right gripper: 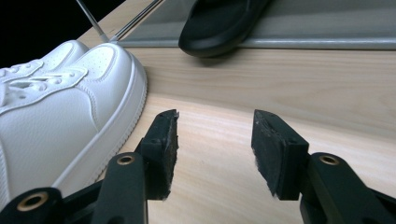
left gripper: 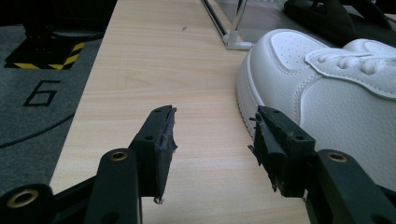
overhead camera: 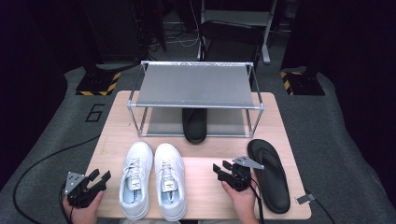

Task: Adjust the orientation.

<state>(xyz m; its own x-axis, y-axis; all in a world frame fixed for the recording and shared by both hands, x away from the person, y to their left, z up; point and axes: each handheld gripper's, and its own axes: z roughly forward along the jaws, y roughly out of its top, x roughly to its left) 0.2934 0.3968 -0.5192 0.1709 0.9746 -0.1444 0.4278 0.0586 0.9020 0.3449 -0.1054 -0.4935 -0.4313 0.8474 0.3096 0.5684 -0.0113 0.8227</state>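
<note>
1. High view: a two-tier metal shoe rack (overhead camera: 196, 86) stands at the far side of the wooden table (overhead camera: 205, 186). One black flip-flop (overhead camera: 194, 125) already lies on its lower shelf, toe end poking out toward the person. In front of the rack a pair of white sneakers (overhead camera: 152, 179) sits side by side, and the second black flip-flop (overhead camera: 269, 175) lies on the table in front of the rack's right end. The right gripper (overhead camera: 223, 169) sits between the right-hand sneaker and that flip-flop, just beside the flip-flop, jaws parted and holding nothing. The left gripper (overhead camera: 99, 178) rests in front of the rack's left end, just left of the sneakers, also parted and empty. I'd say shoes are being stowed on the rack, and this is the gap between picks.

2. Left gripper view: its jaws stand wide with bare table between them; the left sneaker (left gripper: 327, 93) lies just beside the right-hand jaw, the rack's front leg (left gripper: 236, 28) beyond it.

3. Right gripper view: jaws about half apart over bare wood, nothing gripped. The right sneaker (right gripper: 60, 121) is close by on the left, the stowed flip-flop (right gripper: 219, 25) ahead. The next move, I judge, calls for closing on a shoe's edge.
</note>
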